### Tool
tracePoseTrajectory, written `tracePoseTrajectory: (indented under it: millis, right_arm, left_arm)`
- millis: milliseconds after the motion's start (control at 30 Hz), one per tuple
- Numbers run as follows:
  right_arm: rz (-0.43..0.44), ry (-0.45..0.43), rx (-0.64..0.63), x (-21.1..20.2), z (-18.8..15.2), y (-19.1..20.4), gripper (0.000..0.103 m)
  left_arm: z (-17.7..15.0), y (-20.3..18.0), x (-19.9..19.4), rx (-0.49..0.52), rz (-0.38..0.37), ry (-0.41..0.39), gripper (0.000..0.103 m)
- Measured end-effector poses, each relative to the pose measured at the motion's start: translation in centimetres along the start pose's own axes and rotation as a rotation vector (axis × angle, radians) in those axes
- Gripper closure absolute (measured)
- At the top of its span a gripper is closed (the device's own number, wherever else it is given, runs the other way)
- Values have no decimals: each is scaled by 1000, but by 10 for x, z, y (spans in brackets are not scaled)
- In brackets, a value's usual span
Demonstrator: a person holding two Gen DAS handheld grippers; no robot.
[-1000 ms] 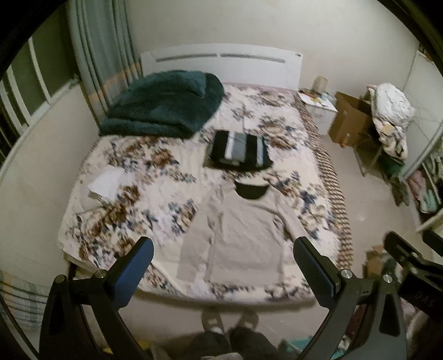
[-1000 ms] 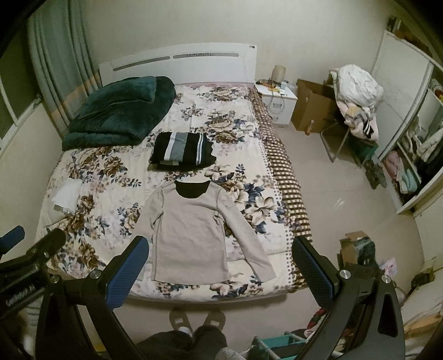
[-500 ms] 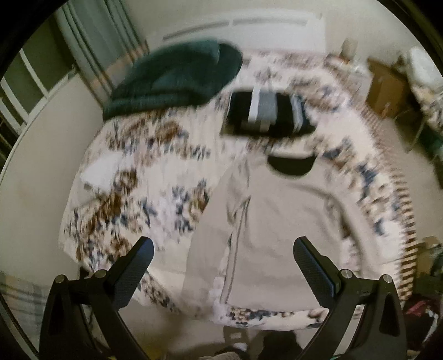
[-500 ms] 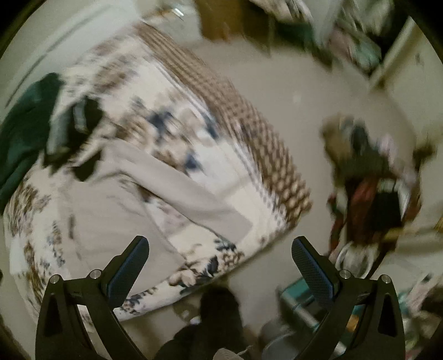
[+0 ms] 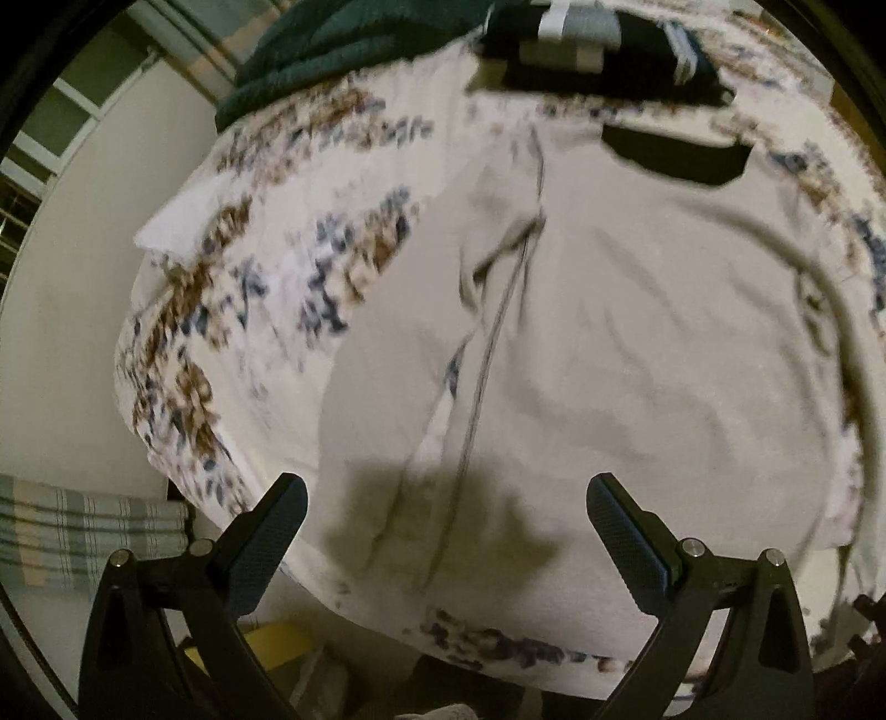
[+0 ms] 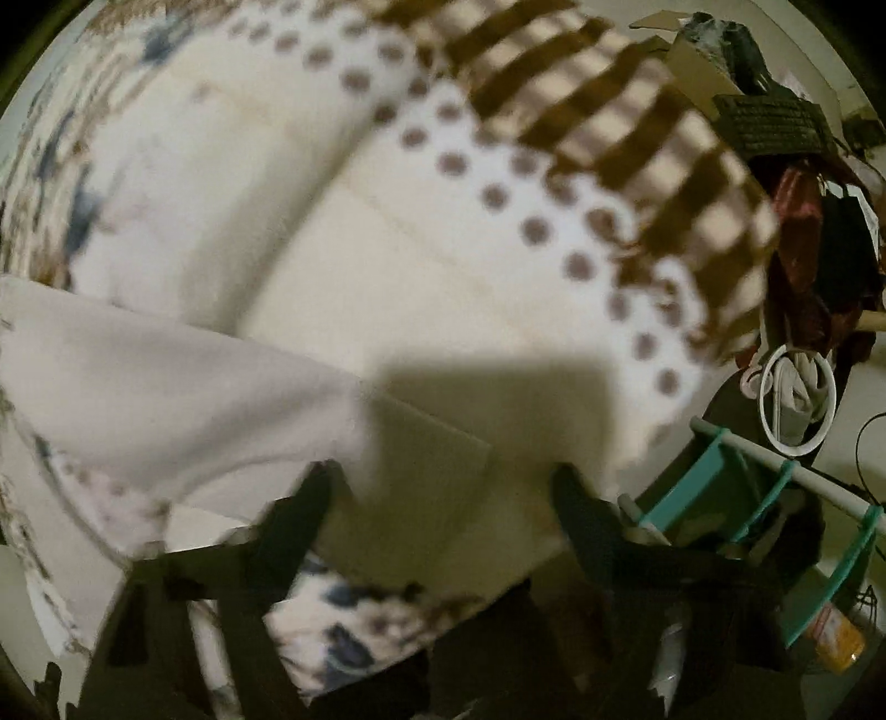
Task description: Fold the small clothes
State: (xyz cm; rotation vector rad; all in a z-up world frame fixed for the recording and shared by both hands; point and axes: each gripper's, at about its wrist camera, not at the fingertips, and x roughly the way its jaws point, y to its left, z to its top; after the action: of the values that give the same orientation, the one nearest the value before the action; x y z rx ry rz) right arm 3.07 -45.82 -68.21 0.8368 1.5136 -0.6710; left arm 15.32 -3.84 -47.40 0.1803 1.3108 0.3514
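Note:
A beige long-sleeved top (image 5: 637,343) with a black neck lies flat on the floral bedspread (image 5: 266,288). My left gripper (image 5: 443,518) is open and empty, close above the top's lower left hem and left sleeve; its shadow falls on the cloth. My right gripper (image 6: 443,498) is open and blurred, close over the cuff end of the top's right sleeve (image 6: 183,387) near the bed's corner. A folded black and grey striped garment (image 5: 603,50) lies beyond the neck.
A dark green blanket (image 5: 354,39) lies at the bed's far left. The wall and a plaid cloth (image 5: 83,531) are to the left. A brown checked bed edge (image 6: 637,138), a teal rack (image 6: 775,498) and floor clutter are to the right.
Both grippers have dropped from high above the bed to close over the beige top, the left toward the hem, the right swinging to the right sleeve's end. Both stay open.

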Motion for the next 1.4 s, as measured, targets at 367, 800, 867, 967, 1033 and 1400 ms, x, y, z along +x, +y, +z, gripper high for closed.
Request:
tracePoseTrajectory:
  millis: [367, 800, 867, 967, 1033, 1400]
  right_arm:
    - [-59, -302, -104, -67, -42, 54, 101]
    - [76, -359, -984, -109, -233, 353, 101]
    - [38, -315, -1153, -81, -287, 385, 101]
    - [-57, -229, -1353, -27, -358, 407, 101]
    - [-117, -172, -1408, 2, -382, 408, 101]
    - [27, 85, -1147, 14, -322, 402, 45]
  left_arm:
    - [-7, 23, 32, -45, -53, 22, 0]
    - [-20, 151, 56, -217, 41, 29, 0]
    - [-24, 169, 65, -243, 66, 39, 0]
    - [-30, 195, 82, -272, 98, 56, 0]
    - [-34, 205, 89, -274, 108, 59, 0]
    - [-45, 237, 123, -330, -17, 126, 0]
